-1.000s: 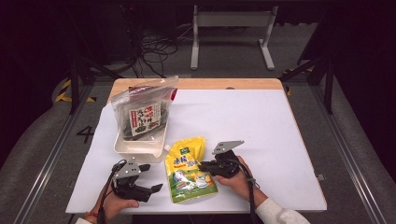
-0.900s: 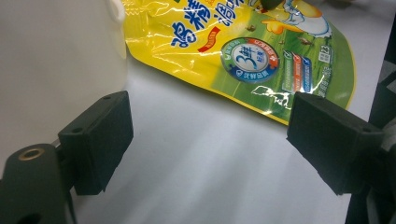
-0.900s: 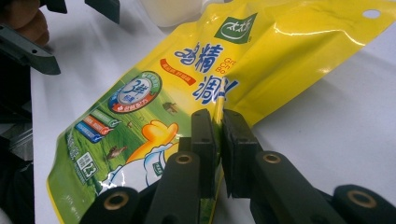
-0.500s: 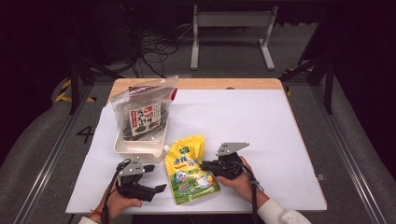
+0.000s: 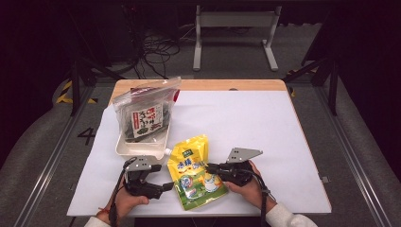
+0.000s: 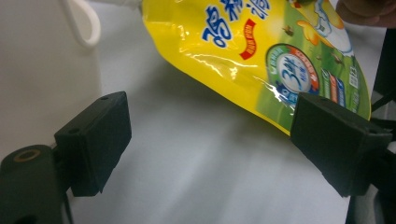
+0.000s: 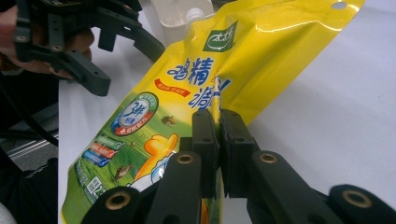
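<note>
We see one yellow pouch (image 5: 194, 171) lying near the front edge of the bench (image 5: 246, 118), its long axis running front to back, spout end toward the white tray (image 5: 142, 144). Our right gripper (image 5: 213, 169) has its jaws pressed together, pinching the pouch's right edge. Our left gripper (image 5: 166, 187) sits just beside the pouch's left edge, jaws spread, nothing between them. One tray stands behind, carrying one clear bag of seaweed (image 5: 144, 118). The bench's right half and back lie open for moving.
</note>
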Tool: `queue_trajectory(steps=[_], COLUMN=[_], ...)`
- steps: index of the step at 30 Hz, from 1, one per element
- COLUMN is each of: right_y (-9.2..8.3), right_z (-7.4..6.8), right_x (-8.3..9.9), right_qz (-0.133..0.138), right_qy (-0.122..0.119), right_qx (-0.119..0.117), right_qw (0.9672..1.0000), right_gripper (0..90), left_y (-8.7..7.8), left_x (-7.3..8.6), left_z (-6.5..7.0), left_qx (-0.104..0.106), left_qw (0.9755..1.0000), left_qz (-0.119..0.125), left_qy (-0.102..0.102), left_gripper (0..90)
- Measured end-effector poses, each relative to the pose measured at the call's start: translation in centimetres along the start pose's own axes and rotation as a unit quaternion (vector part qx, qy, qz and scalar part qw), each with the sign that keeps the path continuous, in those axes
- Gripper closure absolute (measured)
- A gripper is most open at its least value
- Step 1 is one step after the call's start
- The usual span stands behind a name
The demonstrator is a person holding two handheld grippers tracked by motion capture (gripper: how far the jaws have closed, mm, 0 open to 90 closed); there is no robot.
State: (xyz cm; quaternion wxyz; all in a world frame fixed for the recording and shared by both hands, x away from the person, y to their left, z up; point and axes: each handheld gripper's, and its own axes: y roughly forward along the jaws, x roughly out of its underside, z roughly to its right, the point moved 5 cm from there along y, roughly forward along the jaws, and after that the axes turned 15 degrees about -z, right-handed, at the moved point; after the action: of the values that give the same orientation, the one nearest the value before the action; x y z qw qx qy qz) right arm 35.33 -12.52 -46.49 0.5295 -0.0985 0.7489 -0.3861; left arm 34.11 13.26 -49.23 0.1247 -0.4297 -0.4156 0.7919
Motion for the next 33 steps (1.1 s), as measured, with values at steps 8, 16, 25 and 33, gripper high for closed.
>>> queue_trajectory(steps=[8, 16, 25, 33], right_y=[-0.7, -0.6, -1.0, -0.7], right_z=[-0.9, -1.5, -0.7, -0.8], right_x=[-0.3, -0.4, -0.3, -0.9], right_qz=[0.019, 0.022, 0.047, 0.069], right_qy=[-0.019, -0.031, -0.013, -0.010], right_qx=[-0.004, -0.003, -0.005, 0.002], right_qw=[0.9996, 0.9993, 0.9988, 0.9975], right_gripper=[85.5, 86.2, 85.8, 84.0], left_y=[0.9, 1.6, -0.5, -1.6], left_x=[-0.6, -1.7, -3.4, -4.5], left_z=[0.7, 1.6, 1.5, 2.4], left_qx=[0.026, 0.029, 0.031, 0.047], left_qw=[0.9996, 0.9992, 0.9956, 0.9895], left_qz=[-0.006, -0.003, 0.082, 0.116], left_qy=[0.009, 0.026, 0.032, 0.072], left_gripper=[13.1, 20.7, 43.6, 68.6])
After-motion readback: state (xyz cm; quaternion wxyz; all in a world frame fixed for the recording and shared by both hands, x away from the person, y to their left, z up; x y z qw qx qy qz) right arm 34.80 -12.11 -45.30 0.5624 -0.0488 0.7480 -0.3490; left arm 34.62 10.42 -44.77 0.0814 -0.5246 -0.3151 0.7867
